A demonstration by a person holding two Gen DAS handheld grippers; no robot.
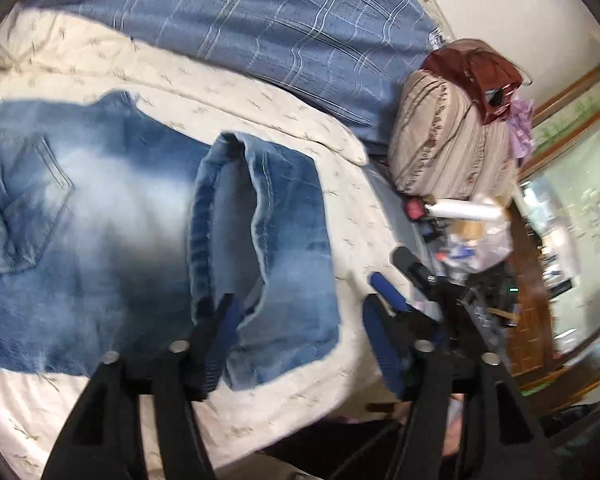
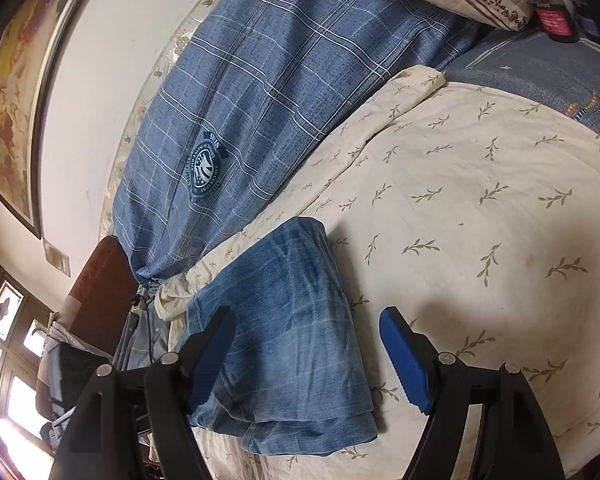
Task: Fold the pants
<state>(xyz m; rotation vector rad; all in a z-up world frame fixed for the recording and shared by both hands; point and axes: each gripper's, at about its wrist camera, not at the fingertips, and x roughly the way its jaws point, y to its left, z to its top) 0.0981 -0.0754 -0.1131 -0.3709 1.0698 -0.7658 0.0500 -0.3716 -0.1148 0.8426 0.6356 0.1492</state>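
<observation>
Denim pants (image 1: 100, 248) on cream bedspread (image 1: 364, 216), beneath both grippers' parted jaws.

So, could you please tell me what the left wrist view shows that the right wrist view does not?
Only the left wrist view shows the jeans' back pocket, the hem end laid over the jeans, the cluttered side table and the maroon cloth on the striped pillow.

Only the right wrist view shows the framed picture and the window.

Both show the jeans, the cream leaf-print sheet, the blue plaid cover, and open tongs: left, right.
</observation>
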